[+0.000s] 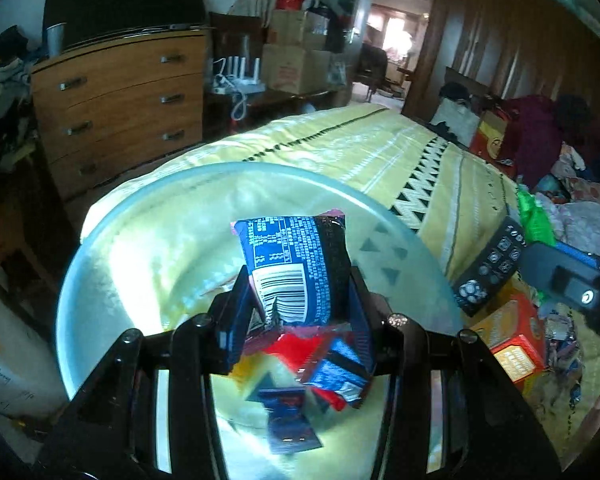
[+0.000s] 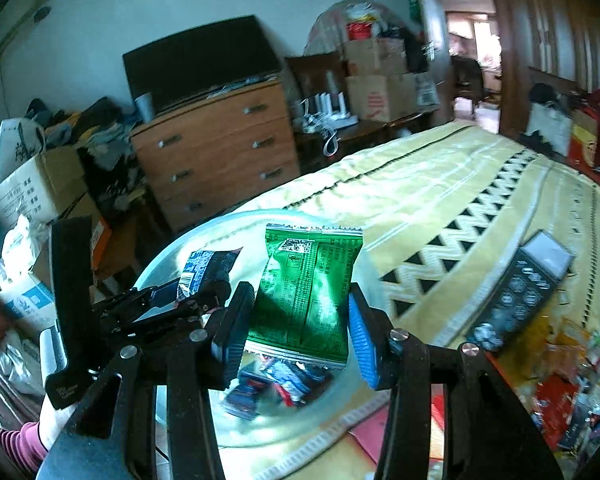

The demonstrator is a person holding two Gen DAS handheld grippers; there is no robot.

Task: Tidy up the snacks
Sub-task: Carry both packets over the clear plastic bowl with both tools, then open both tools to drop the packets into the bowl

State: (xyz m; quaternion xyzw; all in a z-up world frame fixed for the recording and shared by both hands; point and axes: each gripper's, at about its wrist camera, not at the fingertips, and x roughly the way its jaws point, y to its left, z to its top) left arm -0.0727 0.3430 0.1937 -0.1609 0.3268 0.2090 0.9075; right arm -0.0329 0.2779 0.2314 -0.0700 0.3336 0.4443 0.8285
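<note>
Left wrist: my left tool (image 1: 300,300) pinches a blue packet (image 1: 296,264) by its lower end, barcode side facing the camera, pads pressed on both edges. It hangs over a clear bowl (image 1: 112,216) that sits on the bed (image 1: 380,148). Inside the bowl lie several red and blue wrappers (image 1: 332,364). To the right on the bed: a remote (image 1: 492,268), an orange box (image 1: 516,344), and my right tool's body at the edge of frame (jaws not visible from here).

Right wrist: my right tool (image 2: 300,320) pinches a green packet (image 2: 308,288) between a black pad and a blue pad, upright, above the same bowl (image 2: 204,236). The left tool (image 2: 196,292) shows at left with the blue packet (image 2: 206,266) in its grip. Loose snacks (image 2: 572,392) lie heaped on the bed at right, near the remote (image 2: 520,292). A dresser (image 2: 216,152) stands behind.
</note>
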